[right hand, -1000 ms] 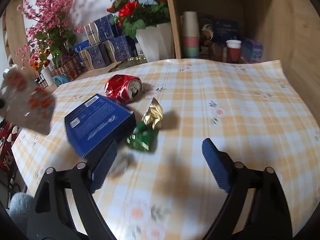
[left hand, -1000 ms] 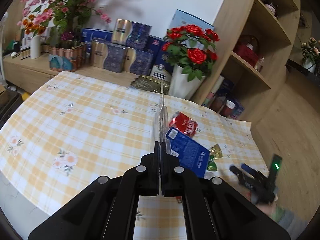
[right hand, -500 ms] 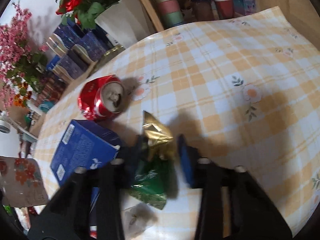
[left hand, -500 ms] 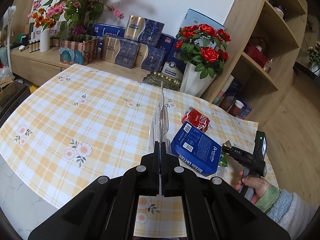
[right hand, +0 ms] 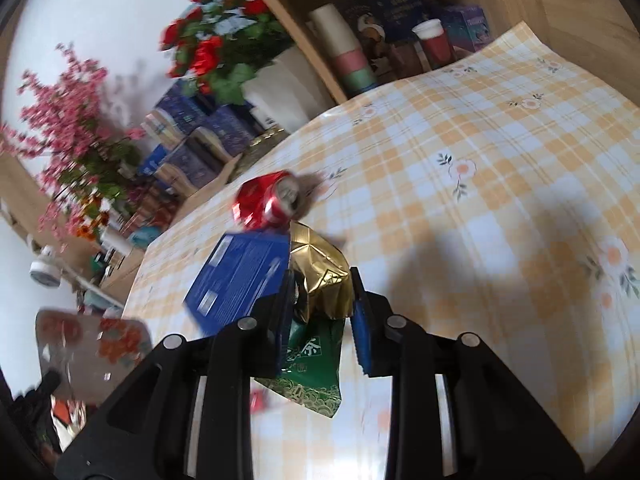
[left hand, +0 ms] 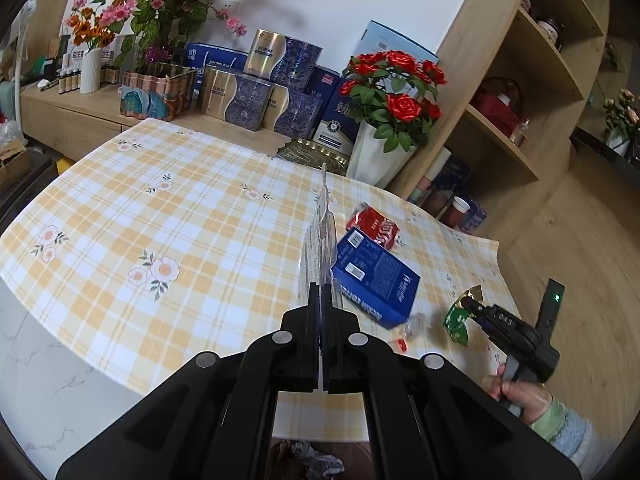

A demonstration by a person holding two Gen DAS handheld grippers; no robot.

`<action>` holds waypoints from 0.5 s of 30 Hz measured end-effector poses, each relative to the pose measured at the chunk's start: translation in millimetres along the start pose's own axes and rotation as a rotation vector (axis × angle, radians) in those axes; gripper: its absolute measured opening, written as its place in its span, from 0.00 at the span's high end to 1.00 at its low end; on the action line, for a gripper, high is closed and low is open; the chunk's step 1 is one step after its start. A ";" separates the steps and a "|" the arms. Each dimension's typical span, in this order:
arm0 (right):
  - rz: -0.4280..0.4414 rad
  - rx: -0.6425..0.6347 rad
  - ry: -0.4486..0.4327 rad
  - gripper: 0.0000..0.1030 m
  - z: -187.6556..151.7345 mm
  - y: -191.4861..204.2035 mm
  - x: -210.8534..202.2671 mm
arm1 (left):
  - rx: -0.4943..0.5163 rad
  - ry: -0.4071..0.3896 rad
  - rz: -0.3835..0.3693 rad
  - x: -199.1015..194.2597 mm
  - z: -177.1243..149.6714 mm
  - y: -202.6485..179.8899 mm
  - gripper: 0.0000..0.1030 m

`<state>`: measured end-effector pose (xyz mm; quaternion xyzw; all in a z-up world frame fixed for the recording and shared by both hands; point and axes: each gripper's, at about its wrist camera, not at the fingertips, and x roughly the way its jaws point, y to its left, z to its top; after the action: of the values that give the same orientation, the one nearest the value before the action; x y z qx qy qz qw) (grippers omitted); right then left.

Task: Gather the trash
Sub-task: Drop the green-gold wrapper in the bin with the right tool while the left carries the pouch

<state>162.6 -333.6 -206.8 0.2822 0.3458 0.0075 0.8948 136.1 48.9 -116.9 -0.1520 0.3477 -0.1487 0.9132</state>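
My right gripper (right hand: pixel 322 280) is shut on a crumpled gold and green wrapper (right hand: pixel 312 364), which hangs from the pads just above the checked tablecloth (right hand: pixel 500 168). The left wrist view shows the same gripper (left hand: pixel 474 306) and wrapper (left hand: pixel 458 322) near the table's right edge, with a hand on the handle. A blue box (left hand: pixel 376 276) and a crushed red can (left hand: pixel 374 226) lie just beyond. My left gripper (left hand: pixel 320 292) is shut on a thin clear plastic sheet (left hand: pixel 320 232), seen edge-on, left of the box.
A small clear scrap (left hand: pixel 416 322) and a red scrap (left hand: pixel 400 344) lie by the box. A white vase of red roses (left hand: pixel 380 160), gift boxes (left hand: pixel 256 100) and pink flowers stand at the back. Wooden shelves (left hand: pixel 500 132) rise on the right.
My right gripper closed on the gold and green wrapper, rolled and drew back from the box with it. My left gripper slid sideways, still holding the clear sheet.
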 end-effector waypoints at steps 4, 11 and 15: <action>0.072 -0.029 0.031 0.72 -33.7 8.6 -31.6 | 0.001 0.016 -0.010 -16.9 -17.4 -5.1 0.99; 0.093 -0.222 0.102 0.72 -88.6 31.5 -68.0 | 0.011 0.040 -0.018 -45.1 -49.0 -7.7 0.99; 0.114 -0.272 0.144 0.72 -114.8 41.1 -79.7 | 0.028 0.042 -0.024 -64.2 -60.8 -10.7 0.99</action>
<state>38.0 -258.3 -205.8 0.1763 0.3883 0.1255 0.8958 47.2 52.8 -118.3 -0.1401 0.3630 -0.1675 0.9058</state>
